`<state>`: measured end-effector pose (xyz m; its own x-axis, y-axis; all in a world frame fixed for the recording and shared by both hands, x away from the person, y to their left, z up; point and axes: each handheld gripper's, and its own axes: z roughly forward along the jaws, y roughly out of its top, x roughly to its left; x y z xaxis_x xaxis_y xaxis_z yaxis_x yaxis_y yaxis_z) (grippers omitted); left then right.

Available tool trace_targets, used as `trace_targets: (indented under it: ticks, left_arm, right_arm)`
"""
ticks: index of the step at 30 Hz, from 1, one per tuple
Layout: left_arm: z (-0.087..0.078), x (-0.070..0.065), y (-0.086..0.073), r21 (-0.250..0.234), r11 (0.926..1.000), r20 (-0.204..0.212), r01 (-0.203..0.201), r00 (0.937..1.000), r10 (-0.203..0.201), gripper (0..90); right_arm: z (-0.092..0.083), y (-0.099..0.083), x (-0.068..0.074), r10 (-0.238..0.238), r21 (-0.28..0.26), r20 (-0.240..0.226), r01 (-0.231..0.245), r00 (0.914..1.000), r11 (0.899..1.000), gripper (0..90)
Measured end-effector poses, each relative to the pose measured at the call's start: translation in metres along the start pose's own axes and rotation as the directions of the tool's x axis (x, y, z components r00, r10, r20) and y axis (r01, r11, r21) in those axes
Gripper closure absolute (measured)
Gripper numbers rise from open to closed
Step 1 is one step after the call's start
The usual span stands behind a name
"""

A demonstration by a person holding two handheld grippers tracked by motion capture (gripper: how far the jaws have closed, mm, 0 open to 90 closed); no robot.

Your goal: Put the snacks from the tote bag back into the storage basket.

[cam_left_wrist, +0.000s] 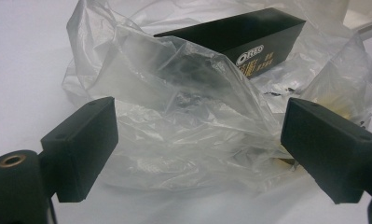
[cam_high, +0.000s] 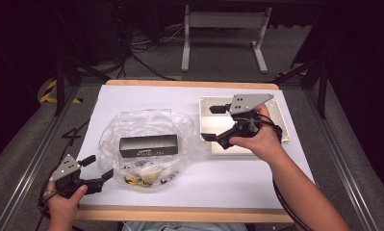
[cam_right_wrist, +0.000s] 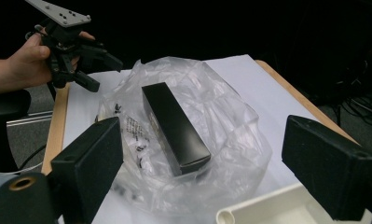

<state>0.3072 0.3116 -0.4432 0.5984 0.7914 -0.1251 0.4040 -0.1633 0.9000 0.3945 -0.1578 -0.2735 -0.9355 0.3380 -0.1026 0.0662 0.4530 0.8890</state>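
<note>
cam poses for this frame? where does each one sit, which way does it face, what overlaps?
High view: above the table's near edge, looking forward and down; both forearms, left gripper, right gripper over white tray.
Left gripper view: low, facing plastic bag; own jaws.
Right gripper view: from the tray across the bag.
Shared: black box.

Box (cam_high: 148, 146) inside bag (cam_high: 146, 147) mid-table, tray (cam_high: 285, 126) right of bag
</note>
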Motion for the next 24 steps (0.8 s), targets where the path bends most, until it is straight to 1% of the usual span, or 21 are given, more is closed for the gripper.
trace_targets:
  ticks: [1,5,10,11,12,13,14,16,20,22,23,24]
  left_arm:
    - [0.000,0.000,0.000,0.003,1.0000,0.005,-0.003,1.0000,0.003,11.7]
    - [0.001,-0.001,0.001,0.000,0.9999,0.015,-0.015,0.9998,0.015,11.7]
    - [0.002,0.000,0.002,-0.002,1.0000,0.024,-0.010,0.9997,0.010,11.6]
    - [0.002,0.000,0.002,-0.005,1.0000,0.032,-0.004,0.9995,0.004,11.7]
    - [0.002,0.001,0.001,-0.004,1.0000,0.036,0.002,0.9993,-0.002,11.7]
    - [0.002,0.001,0.001,-0.004,1.0000,0.036,0.002,0.9993,-0.002,11.6]
    - [0.002,0.001,0.001,-0.007,0.9999,0.041,0.008,0.9991,-0.008,11.6]
    - [0.001,0.002,0.001,-0.005,1.0000,0.044,0.007,0.9990,-0.007,11.6]
    - [0.002,0.001,0.002,-0.007,1.0000,0.043,0.005,0.9991,-0.005,11.6]
    - [0.002,0.001,0.002,-0.008,1.0000,0.042,0.005,0.9991,-0.005,11.6]
    - [0.002,0.001,0.002,-0.006,1.0000,0.042,0.005,0.9991,-0.004,11.6]
    - [0.002,0.001,0.002,-0.005,1.0000,0.042,0.004,0.9991,-0.004,11.6]
  right_arm:
    - [0.006,0.005,0.000,-0.013,0.001,-0.012,0.013,0.9998,1.000,13.0]
    - [0.016,0.012,-0.003,-0.021,0.007,-0.032,0.021,0.9993,1.000,12.9]
    - [0.026,0.018,-0.007,-0.030,0.015,-0.050,0.031,0.9983,0.999,13.0]
    - [0.029,0.021,-0.008,-0.037,0.019,-0.053,0.038,0.9979,0.999,13.7]
    - [0.032,0.026,-0.010,-0.035,0.055,-0.080,0.039,0.9962,0.998,17.4]
    - [0.032,0.026,-0.010,-0.035,0.055,-0.080,0.039,0.9962,0.998,17.4]
    - [0.034,0.027,-0.011,-0.034,0.060,-0.089,0.039,0.9955,0.997,17.1]
    - [0.040,0.033,-0.013,-0.043,0.053,-0.101,0.049,0.9939,0.997,15.7]
    - [0.050,0.040,-0.015,-0.036,0.044,-0.102,0.041,0.9941,0.998,11.6]
    - [0.054,0.041,-0.016,-0.040,0.043,-0.121,0.045,0.9919,0.998,8.2]
    - [0.057,0.042,-0.017,-0.043,0.046,-0.132,0.049,0.9904,0.998,8.1]
    - [0.060,0.043,-0.017,-0.045,0.048,-0.129,0.051,0.9906,0.998,8.1]
